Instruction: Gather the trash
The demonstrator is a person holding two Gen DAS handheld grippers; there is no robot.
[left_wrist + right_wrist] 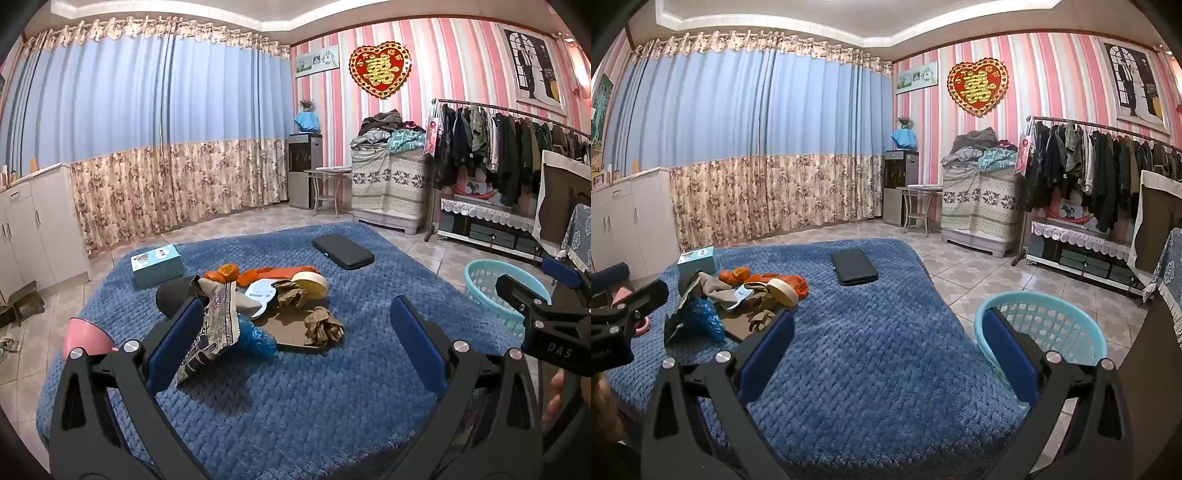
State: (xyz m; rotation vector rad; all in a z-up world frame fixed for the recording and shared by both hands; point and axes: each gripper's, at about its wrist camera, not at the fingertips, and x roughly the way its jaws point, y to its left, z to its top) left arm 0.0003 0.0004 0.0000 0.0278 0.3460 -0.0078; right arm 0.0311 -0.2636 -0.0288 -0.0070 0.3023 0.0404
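Observation:
A heap of trash lies on the blue blanket (295, 398): a printed snack wrapper (214, 332), a blue plastic bag (256, 338), crumpled brown paper (324, 325), orange peels (229, 273) and a tape roll (313, 282), partly on a brown board (291, 332). My left gripper (295, 332) stands open just short of the heap, its left pad beside the wrapper, nothing pressed. My right gripper (890, 347) is open over bare blanket, with the light blue basket (1045, 321) behind its right finger. The heap (738, 299) lies to its left.
On the blanket also sit a teal tissue box (157, 264), a black flat case (343, 251) and a pink funnel-like thing (88, 336). The basket (487, 291) stands on the tiled floor right of the bed. Each gripper shows in the other's view: right (539, 286), left (631, 284).

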